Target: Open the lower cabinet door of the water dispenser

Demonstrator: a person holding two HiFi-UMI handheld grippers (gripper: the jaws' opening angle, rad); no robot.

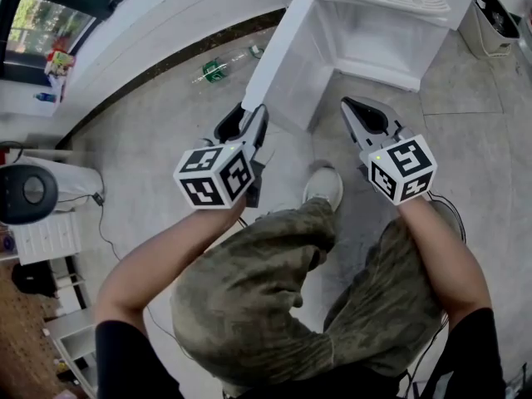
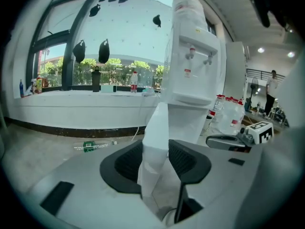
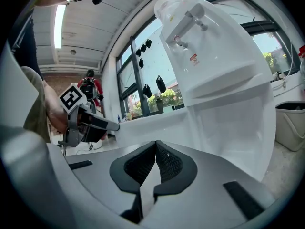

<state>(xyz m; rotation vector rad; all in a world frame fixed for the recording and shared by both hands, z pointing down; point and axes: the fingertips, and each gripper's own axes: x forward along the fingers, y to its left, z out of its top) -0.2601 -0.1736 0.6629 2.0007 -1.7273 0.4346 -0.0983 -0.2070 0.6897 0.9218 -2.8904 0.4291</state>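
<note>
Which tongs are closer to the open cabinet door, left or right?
Left. The left tongs clamp the free edge of the cabinet door; the right tongs, shut and empty, hang apart to its right.

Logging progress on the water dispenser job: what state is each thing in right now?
lower cabinet door: swung open, its edge between the left gripper's jaws.
cabinet: open, nothing visible inside.
left gripper: closed on the door's edge.
right gripper: shut, holding nothing.
bottle: lying on its side on the floor.
</note>
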